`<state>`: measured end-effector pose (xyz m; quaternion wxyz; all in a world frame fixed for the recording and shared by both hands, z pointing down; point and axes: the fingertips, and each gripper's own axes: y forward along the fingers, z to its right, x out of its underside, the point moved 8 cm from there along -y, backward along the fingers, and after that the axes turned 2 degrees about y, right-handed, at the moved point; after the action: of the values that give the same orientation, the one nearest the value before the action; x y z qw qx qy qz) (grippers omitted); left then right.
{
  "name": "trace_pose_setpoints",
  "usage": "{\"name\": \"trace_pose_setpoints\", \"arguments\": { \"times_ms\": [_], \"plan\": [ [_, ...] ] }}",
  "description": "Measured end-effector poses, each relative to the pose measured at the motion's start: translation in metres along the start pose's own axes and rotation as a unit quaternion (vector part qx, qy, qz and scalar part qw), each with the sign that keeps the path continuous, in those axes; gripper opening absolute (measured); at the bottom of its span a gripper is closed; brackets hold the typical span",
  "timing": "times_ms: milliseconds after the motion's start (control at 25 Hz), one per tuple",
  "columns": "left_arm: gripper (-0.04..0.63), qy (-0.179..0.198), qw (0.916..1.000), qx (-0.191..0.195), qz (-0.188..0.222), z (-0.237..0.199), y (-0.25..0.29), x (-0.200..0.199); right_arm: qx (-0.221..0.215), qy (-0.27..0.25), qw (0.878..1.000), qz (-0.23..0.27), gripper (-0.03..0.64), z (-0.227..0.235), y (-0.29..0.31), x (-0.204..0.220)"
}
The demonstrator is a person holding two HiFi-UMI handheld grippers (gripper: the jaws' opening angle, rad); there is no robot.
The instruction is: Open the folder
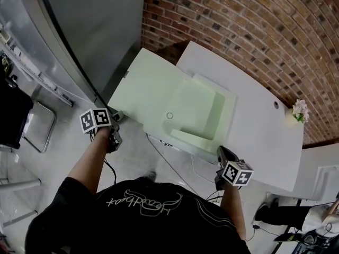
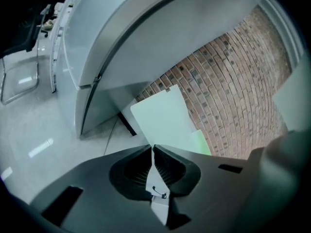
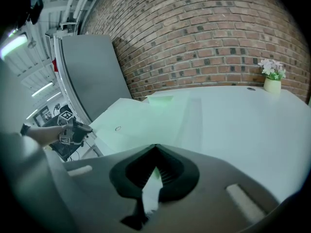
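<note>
Brick wall (image 1: 238, 25) runs behind the table's far edge. A grey panel (image 1: 90, 25) stands off the table's left end. The white table (image 1: 265, 136) carries the pale green folder (image 1: 198, 115), which lies open on the table's left half with its pocket side flat on the top. The folder's left cover (image 1: 143, 89) sticks out past the table's left end, unsupported there apart from the claw. The left claw (image 2: 152, 147) is off the table's left end, closed on the cover's outer corner, with the thin sheet running between the pads. The right claw (image 3: 155, 147) is at the table's near edge, closed on the folder's near edge, with pale green sheet showing between the pads. A small ring mark (image 1: 169, 115) sits on the folder near the fold. A flower pot (image 1: 299, 111) stands at the table's far right corner, well apart from the folder.
</note>
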<state>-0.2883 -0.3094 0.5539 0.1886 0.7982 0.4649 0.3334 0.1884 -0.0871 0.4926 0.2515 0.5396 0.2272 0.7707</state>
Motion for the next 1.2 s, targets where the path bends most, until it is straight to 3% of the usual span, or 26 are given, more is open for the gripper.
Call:
{"name": "trace_pose_setpoints", "arguments": {
  "times_ms": [240, 400, 640, 920, 1200],
  "plan": [
    [0.014, -0.015, 0.9997, 0.017, 0.004, 0.004, -0.004, -0.003, -0.001, 0.003, 1.0, 0.005, 0.0, -0.001, 0.0, -0.001],
    [0.014, -0.002, 0.9996, 0.023, 0.016, 0.014, -0.012, -0.004, 0.0, 0.007, 1.0, 0.016, 0.0, -0.003, -0.001, -0.001],
    [0.014, 0.044, 0.9978, 0.03, 0.04, 0.038, -0.027, -0.008, -0.003, -0.007, 1.0, 0.006, 0.002, -0.004, 0.0, -0.003],
    [0.015, 0.127, 0.9891, 0.043, 0.06, 0.066, -0.044, -0.01, -0.011, -0.028, 0.999, 0.02, 0.002, -0.017, -0.002, -0.009],
    [0.095, 0.171, 0.9797, 0.077, 0.071, 0.091, -0.054, -0.004, -0.041, -0.04, 0.998, 0.042, 0.002, -0.031, -0.026, -0.015]
  ]
}}
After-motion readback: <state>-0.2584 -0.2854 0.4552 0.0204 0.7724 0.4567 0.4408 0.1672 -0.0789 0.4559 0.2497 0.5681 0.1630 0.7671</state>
